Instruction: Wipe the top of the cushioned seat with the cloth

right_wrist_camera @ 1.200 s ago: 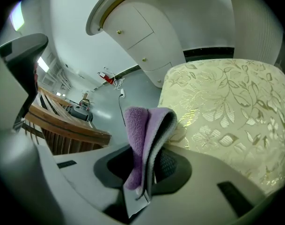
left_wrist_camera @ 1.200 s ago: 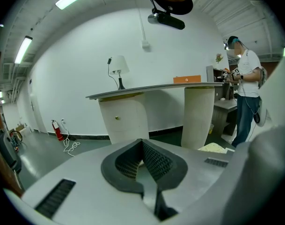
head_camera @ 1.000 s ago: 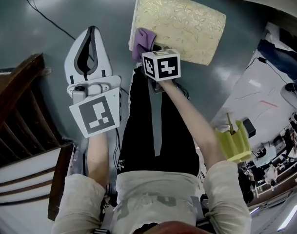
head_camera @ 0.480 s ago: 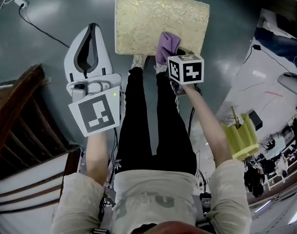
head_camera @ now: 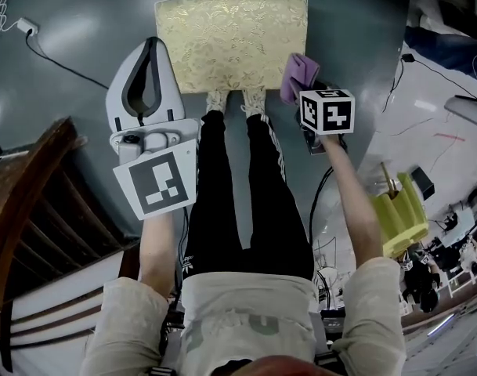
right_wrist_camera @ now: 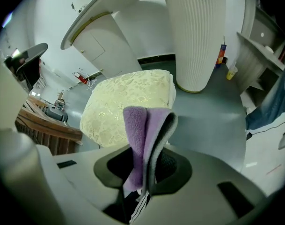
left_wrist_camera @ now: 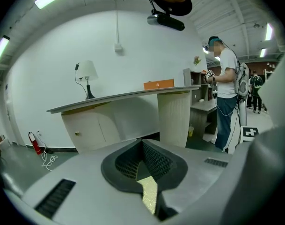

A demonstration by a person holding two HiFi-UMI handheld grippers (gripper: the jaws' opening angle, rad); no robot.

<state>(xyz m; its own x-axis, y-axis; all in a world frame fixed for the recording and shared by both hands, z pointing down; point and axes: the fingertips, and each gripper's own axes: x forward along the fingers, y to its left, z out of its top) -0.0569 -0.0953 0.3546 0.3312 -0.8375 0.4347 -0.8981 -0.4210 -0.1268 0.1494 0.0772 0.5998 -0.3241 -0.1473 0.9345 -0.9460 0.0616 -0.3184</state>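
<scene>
right gripper (right_wrist_camera: 143,168) is clamping the purple cloth (right_wrist_camera: 144,132), jaws closed down on it, folded fabric sticking up out of the jaws. in the head view the cloth (head_camera: 298,73) is sitting at the right front corner of the cushioned seat (head_camera: 230,34), partly hanging over grey floor (head_camera: 355,45); can't tell if it's touching the seat. marker cube (head_camera: 327,111) is riding just behind the cloth. left gripper (left_wrist_camera: 143,144) is holding nothing, jaws meeting at the tips, a sliver of gold fabric showing through the slit below them. in the head view the left gripper (head_camera: 149,45) is hovering beside the seat's left edge, over the floor, tips pointing away from the person. the seat is showing a pale gold leaf pattern, top facing up. the person's legs (head_camera: 238,202) in black trousers are running between the 2 grippers, feet touching the seat's front edge. right gripper view is showing a white ribbed column (right_wrist_camera: 196,36) just behind the seat (right_wrist_camera: 128,102). dark wooden furniture (head_camera: 34,202) is standing at the left, a yellow object (head_camera: 399,218) at the right.
</scene>
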